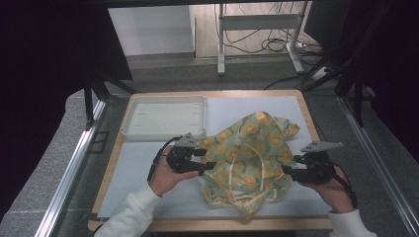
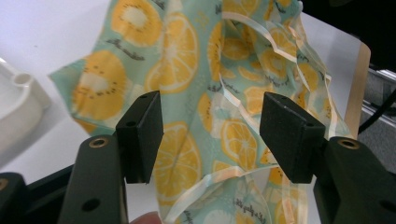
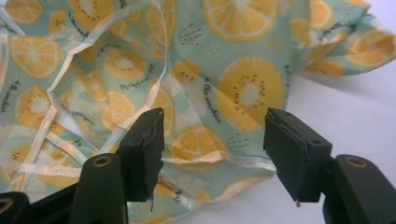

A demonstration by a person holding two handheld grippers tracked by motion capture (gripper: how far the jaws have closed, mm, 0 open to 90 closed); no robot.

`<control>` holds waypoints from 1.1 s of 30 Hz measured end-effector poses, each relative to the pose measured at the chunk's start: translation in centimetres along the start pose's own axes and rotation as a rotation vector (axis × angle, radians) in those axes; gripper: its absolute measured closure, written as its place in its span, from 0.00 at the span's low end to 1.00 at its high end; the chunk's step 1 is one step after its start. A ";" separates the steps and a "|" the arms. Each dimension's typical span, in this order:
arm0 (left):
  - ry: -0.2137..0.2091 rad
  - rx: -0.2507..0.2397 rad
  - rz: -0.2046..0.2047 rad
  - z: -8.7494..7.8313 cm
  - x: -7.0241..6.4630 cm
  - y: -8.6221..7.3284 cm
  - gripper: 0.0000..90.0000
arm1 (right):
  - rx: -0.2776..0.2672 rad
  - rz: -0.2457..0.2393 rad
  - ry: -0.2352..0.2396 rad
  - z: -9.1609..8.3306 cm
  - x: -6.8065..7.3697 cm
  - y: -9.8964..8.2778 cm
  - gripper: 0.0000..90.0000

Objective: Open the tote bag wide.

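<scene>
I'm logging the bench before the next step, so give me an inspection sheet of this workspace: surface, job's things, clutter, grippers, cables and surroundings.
Surface: white mat on a wood-edged table, with bare mat in front of the tray.
Job's things: crumpled mint-green cloth with an orange citrus print and pale ribbon trim, lying in a heap right of centre.
Clutter: shallow white plastic tray at the back left, apparently empty.
Grippers: left gripper and right gripper flank the cloth; fingers apart, nothing clamped.
Cables: a black one trails from each gripper; more lie on the floor beyond the table.
Surroundings: grey floor, metal frame legs, dark screens at both sides.
</scene>
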State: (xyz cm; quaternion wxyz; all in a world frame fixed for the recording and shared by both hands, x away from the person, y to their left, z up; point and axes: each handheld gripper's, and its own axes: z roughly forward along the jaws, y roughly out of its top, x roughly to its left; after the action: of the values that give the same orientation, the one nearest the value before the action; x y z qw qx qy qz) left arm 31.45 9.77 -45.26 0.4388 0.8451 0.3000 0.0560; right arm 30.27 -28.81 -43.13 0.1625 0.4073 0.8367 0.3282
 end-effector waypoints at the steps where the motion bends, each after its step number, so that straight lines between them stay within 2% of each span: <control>1: -0.002 0.003 0.007 0.2 -0.1 0.0 0.44 | 0.004 -0.001 0.004 0.2 0.1 0.0 0.42; 9: -0.007 0.040 0.012 1.3 -0.4 -0.3 0.42 | 0.023 -0.007 0.011 1.1 0.6 0.0 0.42; 15: -0.010 0.066 0.001 2.2 -0.5 -0.8 0.42 | 0.027 -0.020 0.023 1.6 1.2 0.1 0.42; 23: -0.008 0.097 -0.006 3.2 -0.2 -1.3 0.43 | 0.054 -0.038 0.069 3.0 1.9 -0.1 0.42; 28: -0.012 0.115 0.006 3.6 -0.3 -1.5 0.52 | 0.094 -0.031 0.092 4.4 2.4 -0.4 0.41; 33: -0.017 0.137 0.009 4.2 -0.2 -1.8 0.62 | 0.150 -0.052 0.111 6.2 3.2 -0.8 0.39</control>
State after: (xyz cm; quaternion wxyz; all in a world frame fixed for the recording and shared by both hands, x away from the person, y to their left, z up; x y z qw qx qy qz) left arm 31.94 7.48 -49.16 0.3820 0.8750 0.2958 0.0301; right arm 31.18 -24.07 -48.18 0.0932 0.3777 0.8769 0.2823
